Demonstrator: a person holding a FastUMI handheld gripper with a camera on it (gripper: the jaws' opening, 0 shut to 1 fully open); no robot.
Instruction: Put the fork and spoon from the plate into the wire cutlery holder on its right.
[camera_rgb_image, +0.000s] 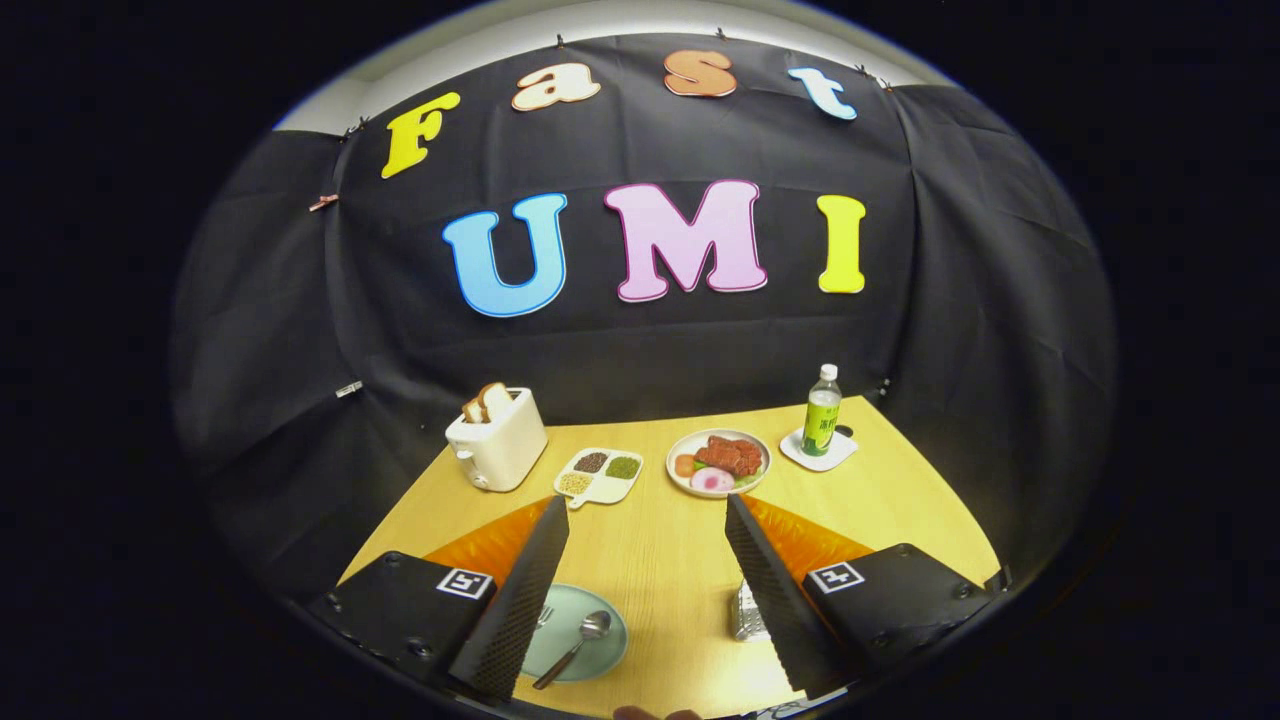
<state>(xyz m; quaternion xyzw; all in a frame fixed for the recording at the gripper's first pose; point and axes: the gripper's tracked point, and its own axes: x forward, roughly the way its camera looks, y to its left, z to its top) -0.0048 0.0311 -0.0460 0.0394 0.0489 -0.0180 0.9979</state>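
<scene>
The hand-held gripper (648, 515) hung above the near part of the tabletop (660, 560) with its fingers spread wide apart and nothing between them. The plate (585, 655) lay low, at about seven o'clock from the gap between the fingers, partly tucked under the left finger. On it rested the spoon (578, 645), bowl pointing away and handle running back toward the near edge; the fork (543, 618) showed only its tines beside that finger. The wire cutlery holder (748, 615) stood at about five o'clock, just beside the right finger and well apart from the plate.

Both utensils looked like thin, stiff metal: light, smooth, probably slippery, and lying flat enough that the fingers would likely need to close across the slim handle near its middle, where balance is best. The plate's shallow rim could get in the way of a low approach.

Bare tabletop lay between plate and holder, giving open room for the carry. The toaster (497, 440), sectioned dish (598, 475), food plate (718, 462) and bottle (822, 410) stood far off at eleven to one o'clock, clear of the path. The near edge sat close behind the plate.
</scene>
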